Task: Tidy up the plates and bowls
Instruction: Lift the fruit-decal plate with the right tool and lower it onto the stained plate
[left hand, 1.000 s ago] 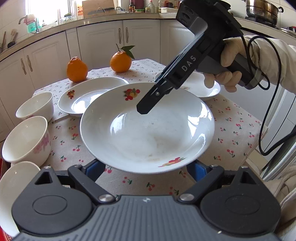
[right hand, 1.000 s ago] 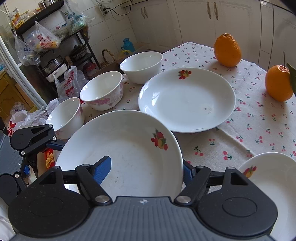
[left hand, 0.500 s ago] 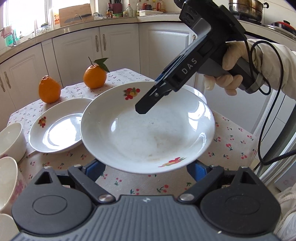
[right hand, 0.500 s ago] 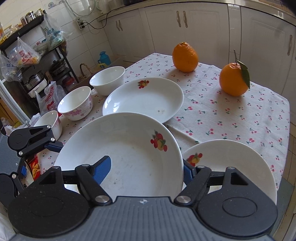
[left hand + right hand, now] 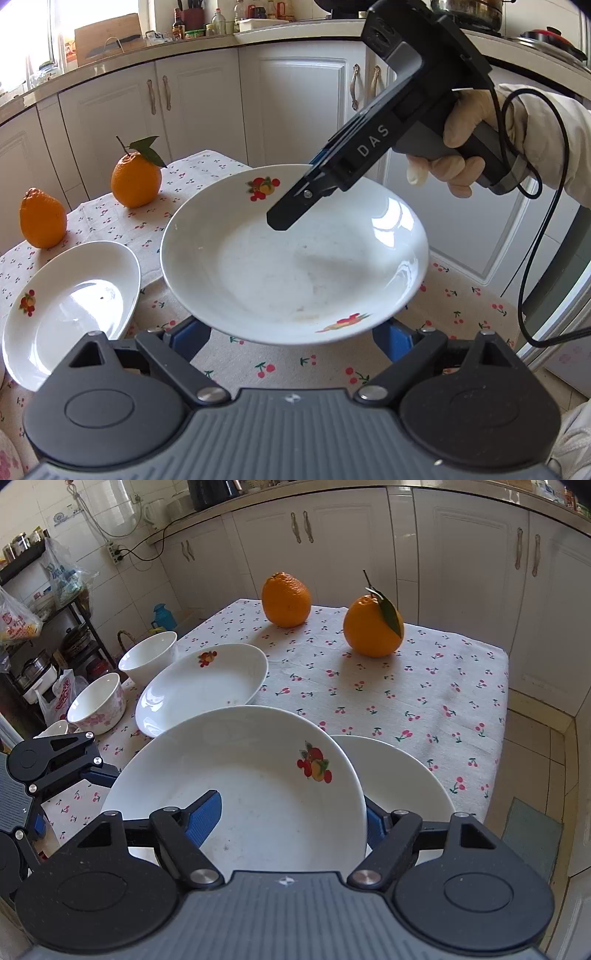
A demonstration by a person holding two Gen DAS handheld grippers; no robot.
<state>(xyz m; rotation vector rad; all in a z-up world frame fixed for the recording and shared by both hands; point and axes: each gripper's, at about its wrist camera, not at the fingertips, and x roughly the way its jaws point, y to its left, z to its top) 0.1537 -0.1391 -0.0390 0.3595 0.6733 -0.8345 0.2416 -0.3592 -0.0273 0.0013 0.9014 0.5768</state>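
A white deep plate with fruit prints (image 5: 295, 266) (image 5: 251, 786) hangs above the table. My right gripper (image 5: 291, 819) is shut on its rim, one blue pad inside the plate and one under it; it also shows in the left wrist view (image 5: 295, 210). My left gripper (image 5: 291, 338) sits under the plate's near edge with its fingers spread wide, tips hidden by the plate. A second plate (image 5: 402, 786) lies on the table just below and right of the held one. A third plate (image 5: 203, 686) (image 5: 70, 310) lies further left.
Two white bowls (image 5: 149, 657) (image 5: 98, 703) stand at the table's left edge, with a third bowl's rim (image 5: 51, 729) beside them. Two oranges (image 5: 286, 600) (image 5: 373, 629) stand at the back of the cherry-print tablecloth (image 5: 424, 686). White cabinets surround the table.
Both grippers and the held plate have moved to the right across the table, over the second plate. The bowls have slid out of the left wrist view.
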